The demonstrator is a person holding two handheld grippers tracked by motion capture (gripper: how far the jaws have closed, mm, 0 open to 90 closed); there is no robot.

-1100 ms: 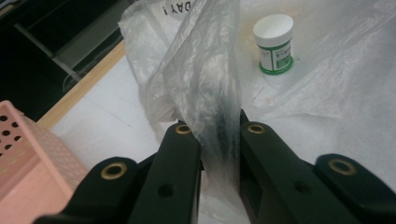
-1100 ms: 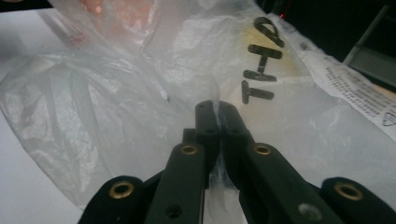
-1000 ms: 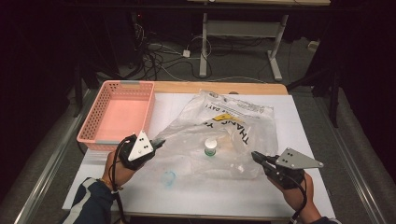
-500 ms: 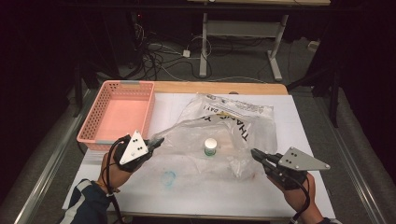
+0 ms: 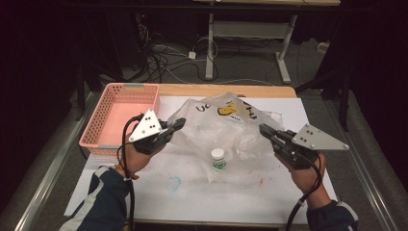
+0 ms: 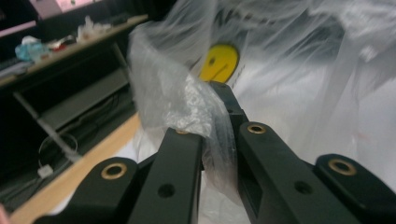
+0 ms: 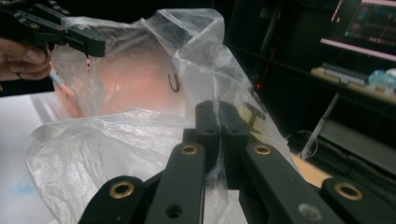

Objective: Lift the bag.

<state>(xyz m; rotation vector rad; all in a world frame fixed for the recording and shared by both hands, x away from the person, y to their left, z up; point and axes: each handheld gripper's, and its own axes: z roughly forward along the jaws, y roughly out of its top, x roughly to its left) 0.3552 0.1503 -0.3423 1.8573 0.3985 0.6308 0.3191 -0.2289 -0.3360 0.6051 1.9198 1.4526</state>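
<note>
A: In the high view the white paper-covered table (image 5: 269, 187) is lit from above, while the room behind it falls to near black.

B: The left gripper view is soft: the crinkled clear plastic bag (image 6: 187, 102) and the background both blur. The right gripper view is dim, with a monitor glowing far off.

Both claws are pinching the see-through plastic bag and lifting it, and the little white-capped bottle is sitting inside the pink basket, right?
Not quite. The small white-capped bottle isn't in the pink plastic basket; the high view shows it standing on the white table sheet, under the clear plastic bag. The rest holds: the left claw and the right claw each pinch an edge of the bag and hold it up.
</note>
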